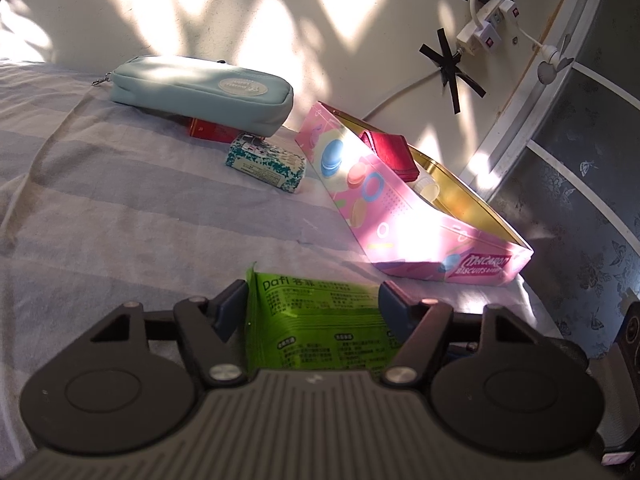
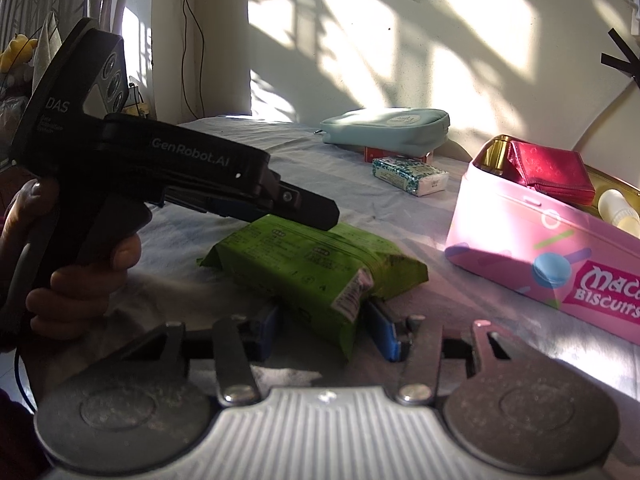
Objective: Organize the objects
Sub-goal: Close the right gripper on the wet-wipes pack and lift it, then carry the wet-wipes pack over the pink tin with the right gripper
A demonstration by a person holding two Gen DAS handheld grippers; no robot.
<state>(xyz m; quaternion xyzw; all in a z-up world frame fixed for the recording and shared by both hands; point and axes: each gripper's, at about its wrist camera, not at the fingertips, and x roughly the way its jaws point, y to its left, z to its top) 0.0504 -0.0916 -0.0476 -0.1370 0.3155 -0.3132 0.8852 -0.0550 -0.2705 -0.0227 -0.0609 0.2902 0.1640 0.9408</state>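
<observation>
The left tool (image 1: 312,304) and the right tool (image 2: 322,330) both clamp the green packet (image 2: 316,264), one at each end, as it lies on the striped bed (image 1: 120,208) just beside the pink biscuit tin (image 1: 400,216). The tin already holds a red wallet (image 2: 550,174) and a pale bottle (image 2: 620,210). Still outside: the packet, a blue-patterned tissue pack (image 1: 266,162), the mint pencil case (image 1: 200,92) and a red box (image 1: 210,130) under it.

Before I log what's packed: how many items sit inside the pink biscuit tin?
2 visible in the pink biscuit tin: a red wallet leaning at its far end, and a pale yellow bottle lying beside it. The tin's wall may hide more.
</observation>
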